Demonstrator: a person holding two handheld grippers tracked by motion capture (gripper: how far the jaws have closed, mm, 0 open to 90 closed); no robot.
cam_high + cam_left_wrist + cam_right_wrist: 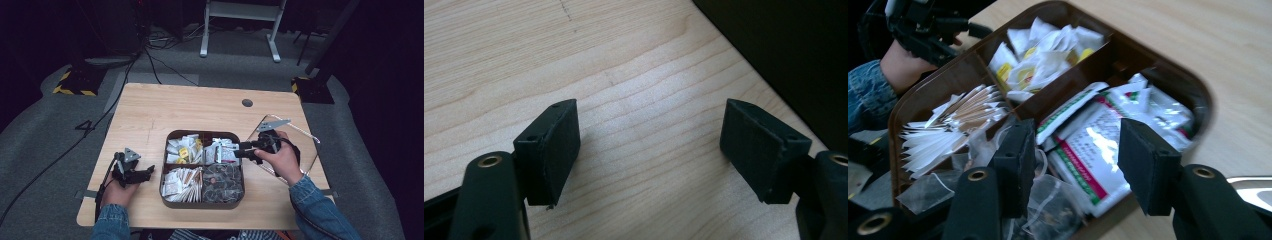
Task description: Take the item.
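Observation:
A brown four-compartment tray (202,205) sits mid-table. Its far-left compartment holds white and yellow sachets (184,149), and the far-right one holds white packets with red and green print (222,150). Pale stick sachets (182,182) fill the near left, and clear bags with dark contents (222,182) fill the near right. My right gripper (240,150) reaches in from the tray's right side. It is open over the printed packets (1088,150), with nothing pinched between its jaws (1075,160). My left gripper (149,171) rests left of the tray, open over bare wood (649,145).
A clear lid (305,137) lies on the table under my right hand, right of the tray (923,85). A round cable hole (247,103) sits near the table's far edge. Cables and stand legs are on the floor beyond the table.

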